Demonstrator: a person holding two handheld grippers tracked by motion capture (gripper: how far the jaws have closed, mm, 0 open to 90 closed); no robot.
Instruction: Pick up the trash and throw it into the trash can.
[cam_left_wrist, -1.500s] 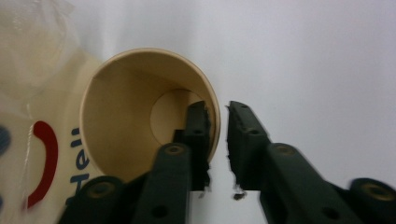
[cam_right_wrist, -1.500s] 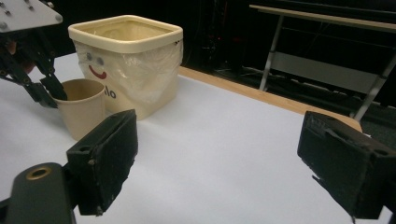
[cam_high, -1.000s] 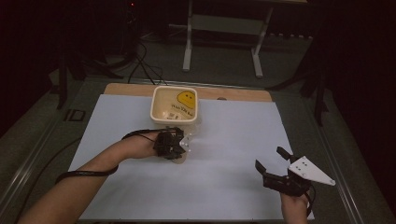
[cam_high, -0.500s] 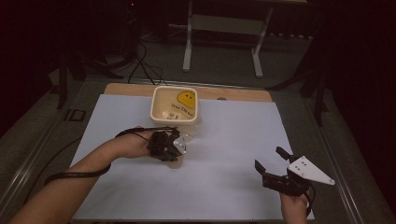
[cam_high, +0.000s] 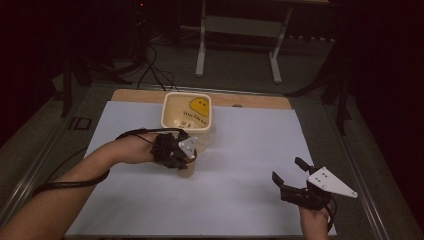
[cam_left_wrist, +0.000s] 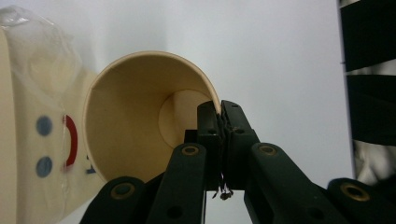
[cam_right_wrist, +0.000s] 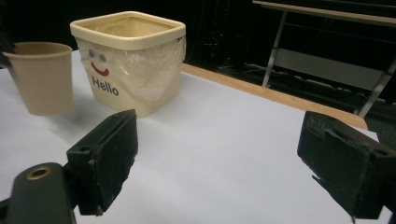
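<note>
A tan paper cup (cam_high: 187, 171) hangs just above the white table sheet, held by its rim. My left gripper (cam_high: 181, 156) is shut on that rim; in the left gripper view the jaws (cam_left_wrist: 219, 109) pinch the cup's (cam_left_wrist: 140, 116) wall, one inside and one outside. Right behind it stands a cream square bin (cam_high: 187, 112) lined with clear plastic, with a smiley face and "Hello" on its side (cam_right_wrist: 130, 60). The cup (cam_right_wrist: 42, 77) shows to the bin's left in the right gripper view. My right gripper (cam_high: 287, 169) (cam_right_wrist: 224, 158) rests at the front right, open and holding nothing.
The white sheet (cam_high: 250, 145) covers the table, with a wooden strip (cam_high: 260, 100) along its far edge. A metal stand (cam_high: 235, 30) and cables (cam_high: 150, 65) lie on the dark floor beyond. A cable (cam_high: 70, 184) trails from the left gripper along the forearm.
My left gripper has lifted the paper cup off the sheet beside the bin, and more of the cup now shows below the hand. The right gripper has stayed put.
</note>
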